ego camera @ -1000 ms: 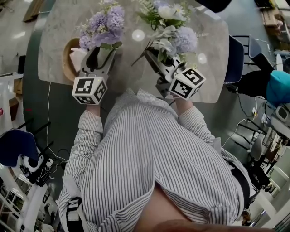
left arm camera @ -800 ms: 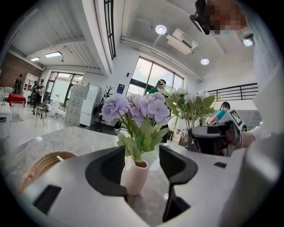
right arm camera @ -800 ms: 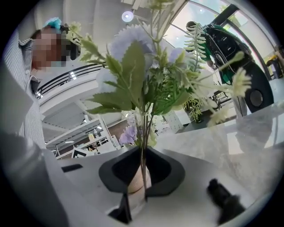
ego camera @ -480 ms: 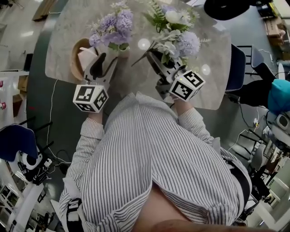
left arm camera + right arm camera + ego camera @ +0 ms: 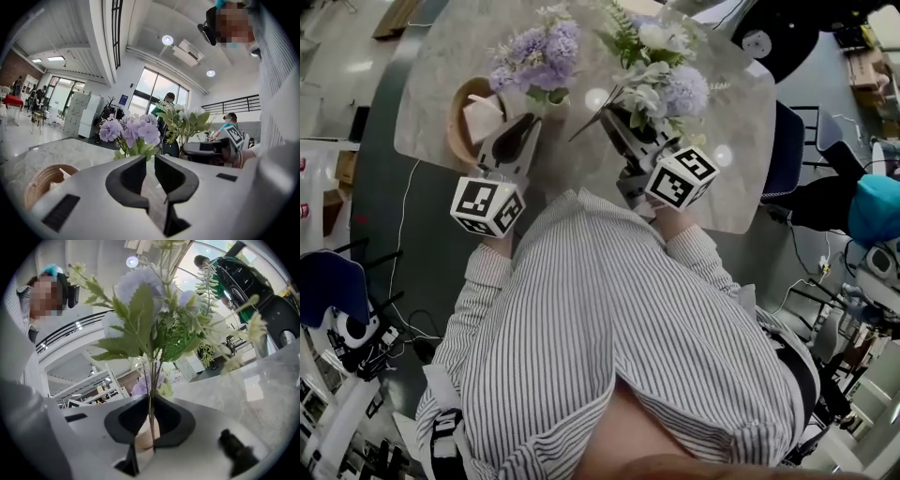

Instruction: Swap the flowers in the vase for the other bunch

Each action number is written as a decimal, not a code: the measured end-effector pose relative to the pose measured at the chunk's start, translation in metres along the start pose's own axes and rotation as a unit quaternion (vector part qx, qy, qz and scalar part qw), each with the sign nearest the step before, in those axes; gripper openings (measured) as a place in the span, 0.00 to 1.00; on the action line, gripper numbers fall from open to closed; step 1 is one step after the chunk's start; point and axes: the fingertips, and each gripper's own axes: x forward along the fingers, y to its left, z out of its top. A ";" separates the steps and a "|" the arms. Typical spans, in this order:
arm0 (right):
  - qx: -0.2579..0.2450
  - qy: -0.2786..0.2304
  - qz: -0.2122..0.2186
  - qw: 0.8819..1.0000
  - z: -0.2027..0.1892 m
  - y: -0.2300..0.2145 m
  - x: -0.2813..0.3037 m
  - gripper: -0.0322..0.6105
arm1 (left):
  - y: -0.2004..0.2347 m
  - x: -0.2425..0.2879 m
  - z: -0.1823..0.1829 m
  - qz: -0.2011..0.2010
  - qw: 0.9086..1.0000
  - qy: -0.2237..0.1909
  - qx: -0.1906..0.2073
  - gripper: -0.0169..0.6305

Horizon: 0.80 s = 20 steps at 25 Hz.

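Observation:
A bunch of purple flowers stands on the marble table; its vase is mostly hidden under the blooms. My left gripper sits just short of it, near side. In the left gripper view these flowers rise beyond my left gripper. Its jaws have just been closing to a narrow slit with nothing between them. My right gripper is shut on the stems of a mixed bunch of white, lilac and green, held upright above the table. The stems run down between the right gripper's jaws.
A wicker bowl with white paper in it sits at the table's left, close to my left gripper. A blue chair stands off the right edge, and a black round object lies beyond the far right corner. People stand in the room behind.
My left gripper has drawn back from the purple bunch toward the person, and its wide-open jaws have come nearly together. The right gripper has kept its hold on the mixed bunch.

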 end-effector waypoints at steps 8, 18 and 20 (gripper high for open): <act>0.019 0.003 0.010 1.000 -0.005 0.001 0.007 0.11 | -0.002 0.001 -0.006 0.017 1.000 0.014 0.014 0.08; 0.024 0.010 0.008 1.000 -0.008 -0.001 0.006 0.11 | -0.012 0.001 -0.009 -0.018 0.999 0.013 -0.027 0.05; 0.023 0.009 0.006 1.000 -0.007 -0.002 0.005 0.11 | -0.015 0.001 -0.009 -0.026 0.999 0.012 -0.032 0.05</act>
